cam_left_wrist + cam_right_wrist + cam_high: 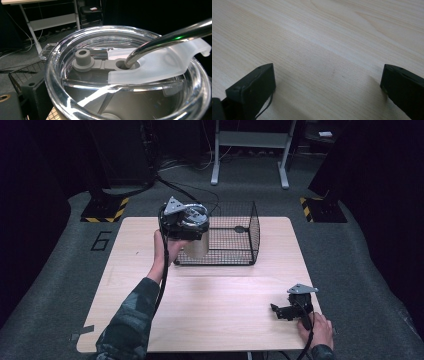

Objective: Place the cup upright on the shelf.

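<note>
The wooden table (pixel 210 310) has wide bare room in front. At its far edge stands a black wire basket (pixel 235 237). Just beside the basket's left front corner, the left gripper (pixel 187 227) clamps a steel tumbler (pixel 196 247) held upright above the table, its clear lid (pixel 75 82) topmost and a metal straw (pixel 170 37) leaning sideways. The right gripper (pixel 280 311) rests near the table's right front corner, its jaws spread.

Steel tumbler (pixel 196 245), clear lid (pixel 125 82), upright, beside basket (pixel 235 235)
</note>
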Demonstrator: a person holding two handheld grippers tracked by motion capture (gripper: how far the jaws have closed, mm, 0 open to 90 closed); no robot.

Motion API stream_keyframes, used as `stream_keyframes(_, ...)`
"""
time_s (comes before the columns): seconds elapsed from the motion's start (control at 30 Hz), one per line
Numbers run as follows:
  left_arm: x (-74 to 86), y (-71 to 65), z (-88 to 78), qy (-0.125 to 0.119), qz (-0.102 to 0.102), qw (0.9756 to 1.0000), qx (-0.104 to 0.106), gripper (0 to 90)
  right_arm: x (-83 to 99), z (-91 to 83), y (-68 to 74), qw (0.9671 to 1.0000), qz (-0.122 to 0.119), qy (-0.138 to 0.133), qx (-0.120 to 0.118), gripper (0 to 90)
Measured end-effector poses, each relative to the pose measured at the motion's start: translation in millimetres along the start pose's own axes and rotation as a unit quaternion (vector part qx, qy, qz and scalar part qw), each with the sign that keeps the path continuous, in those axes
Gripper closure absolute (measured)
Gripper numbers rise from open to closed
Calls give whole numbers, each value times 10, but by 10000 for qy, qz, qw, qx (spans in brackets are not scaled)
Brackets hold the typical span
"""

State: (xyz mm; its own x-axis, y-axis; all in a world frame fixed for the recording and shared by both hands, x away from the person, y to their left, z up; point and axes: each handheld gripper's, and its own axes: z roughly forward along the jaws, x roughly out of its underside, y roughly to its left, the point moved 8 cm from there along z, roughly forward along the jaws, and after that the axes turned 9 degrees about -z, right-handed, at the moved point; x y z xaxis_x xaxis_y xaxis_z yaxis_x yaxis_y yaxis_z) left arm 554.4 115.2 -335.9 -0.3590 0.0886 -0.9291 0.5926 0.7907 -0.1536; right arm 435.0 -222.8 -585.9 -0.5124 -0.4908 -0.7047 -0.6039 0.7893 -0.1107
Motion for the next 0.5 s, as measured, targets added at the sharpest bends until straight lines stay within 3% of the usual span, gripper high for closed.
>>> stream_keyframes(0.5, -141, 68, 150, -41, 26, 9998, -174, 38, -1, 0, 0, 10000, -7, -2, -6, 0)
